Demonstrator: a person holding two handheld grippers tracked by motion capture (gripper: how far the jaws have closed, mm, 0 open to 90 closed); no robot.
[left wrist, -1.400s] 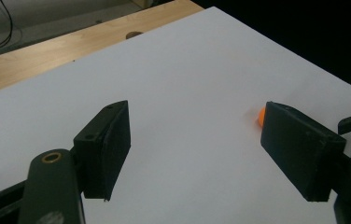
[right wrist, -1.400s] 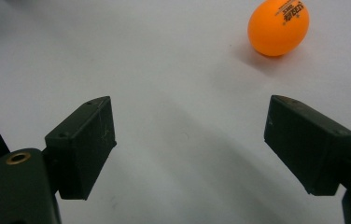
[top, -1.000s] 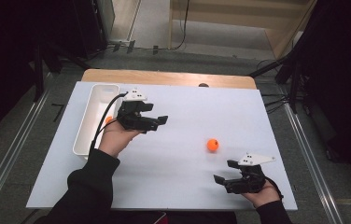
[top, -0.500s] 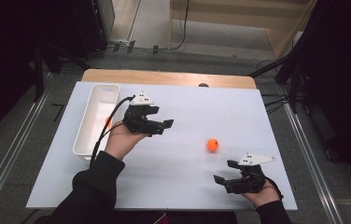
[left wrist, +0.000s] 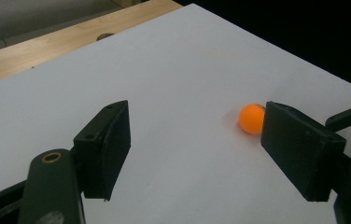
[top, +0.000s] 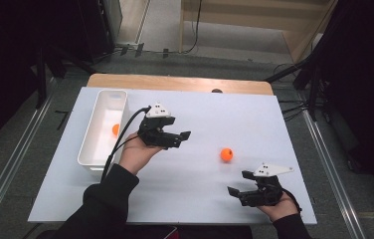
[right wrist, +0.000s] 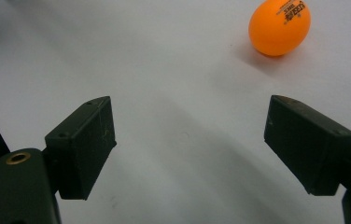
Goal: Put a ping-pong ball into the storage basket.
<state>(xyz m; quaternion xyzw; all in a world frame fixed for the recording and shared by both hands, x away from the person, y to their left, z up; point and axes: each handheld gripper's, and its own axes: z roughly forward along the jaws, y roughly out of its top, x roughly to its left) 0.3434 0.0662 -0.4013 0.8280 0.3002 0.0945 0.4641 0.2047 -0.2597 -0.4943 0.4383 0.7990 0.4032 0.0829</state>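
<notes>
One orange ball (top: 116,129) already lies in the white tray (top: 88,149) at the left. The second ball (top: 227,154) waits on the bench (top: 200,199), centre right. Left gripper (top: 177,138) and right gripper (top: 238,183) both have jaws apart, holding nothing.

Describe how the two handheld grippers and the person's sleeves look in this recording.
Both the left gripper and the right gripper are black, each with two blocky rectangular jaws and brass-coloured rivets at the jaw arms. Each carries a pale grey three-cornered plate on top. A black cable trails from the left one. The person wears black long sleeves.
</notes>
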